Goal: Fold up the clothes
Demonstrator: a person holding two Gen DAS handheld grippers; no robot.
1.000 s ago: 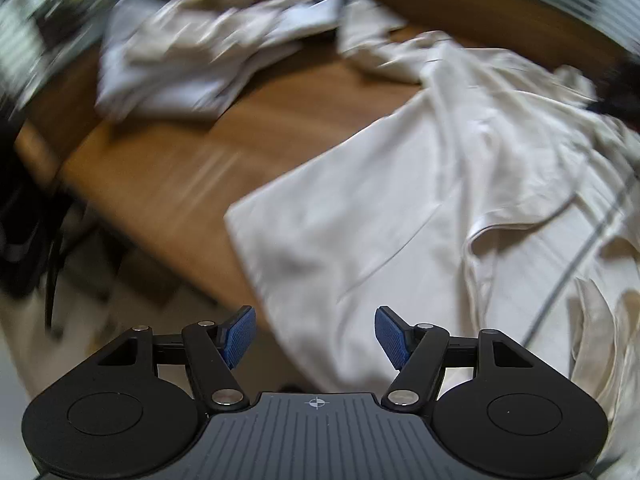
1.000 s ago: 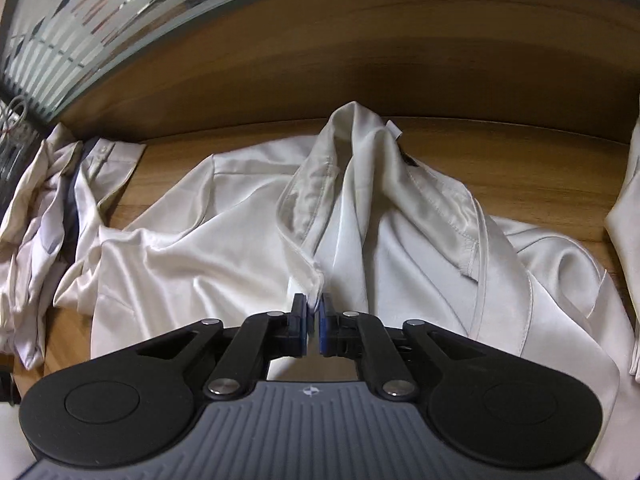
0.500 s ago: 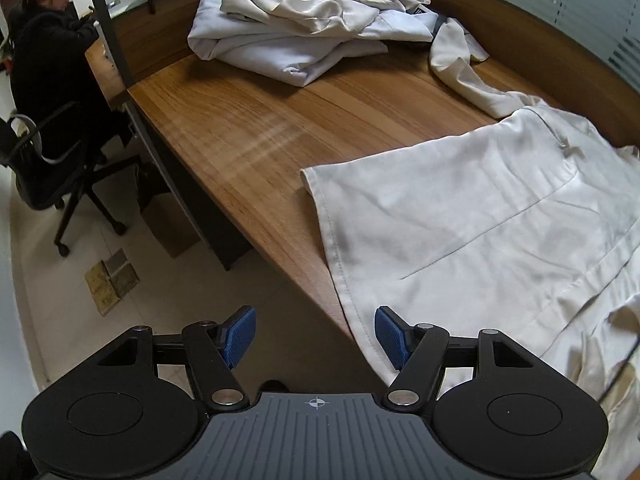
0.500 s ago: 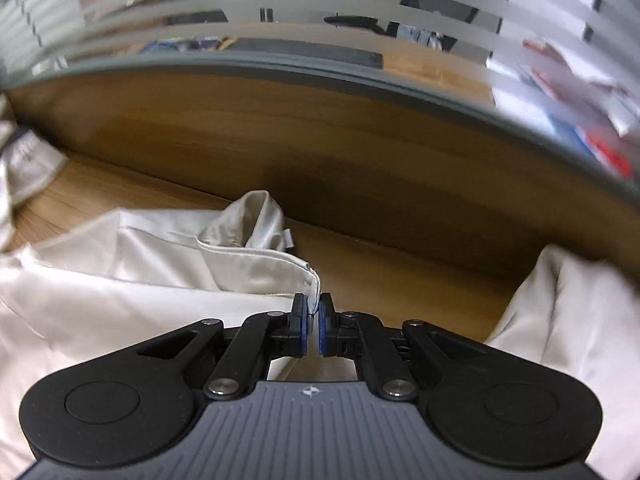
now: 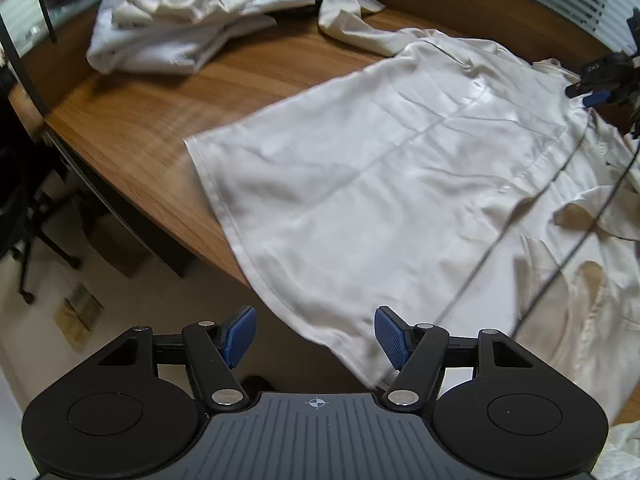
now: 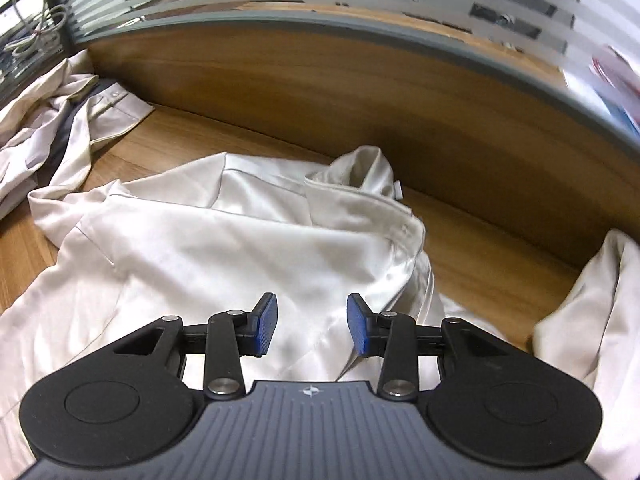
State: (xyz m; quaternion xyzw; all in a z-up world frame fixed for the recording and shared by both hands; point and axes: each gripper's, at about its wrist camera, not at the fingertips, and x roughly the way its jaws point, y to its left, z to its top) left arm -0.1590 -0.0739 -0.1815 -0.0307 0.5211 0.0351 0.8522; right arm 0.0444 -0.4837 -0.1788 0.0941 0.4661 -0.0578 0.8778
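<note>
While the cream shirt (image 5: 384, 184) lay spread flat on the wooden desk (image 5: 132, 120), the left gripper (image 5: 316, 334) hung above its near hem corner with jaws standing wide apart and nothing between the blue pads (image 5: 390, 338). That corner drooped over the desk edge ahead of the gripper; its lowest tip was lost behind the gripper body. Motion blur softened the hem, so its stitching could not be read. Far ahead and to the left sat a heap of other pale garments (image 5: 192, 12), with a loose sleeve (image 5: 352, 24) trailing toward the shirt. At the far right edge of the left view, the right gripper (image 5: 596, 92) showed only as dark metal and a blue pad, mostly cut off.

Right gripper (image 6: 312, 330): jaws had just been opening and stood parted, not pressing on anything. The shirt (image 6: 224, 248) lay beneath the gap, apparently released. Collar (image 6: 360, 196) stood rumpled just ahead, near the wooden back panel (image 6: 360, 92). Another pale cloth (image 6: 600, 308) was cut off to the right; more garments (image 6: 52, 112) lay far left, partly out of frame.
</note>
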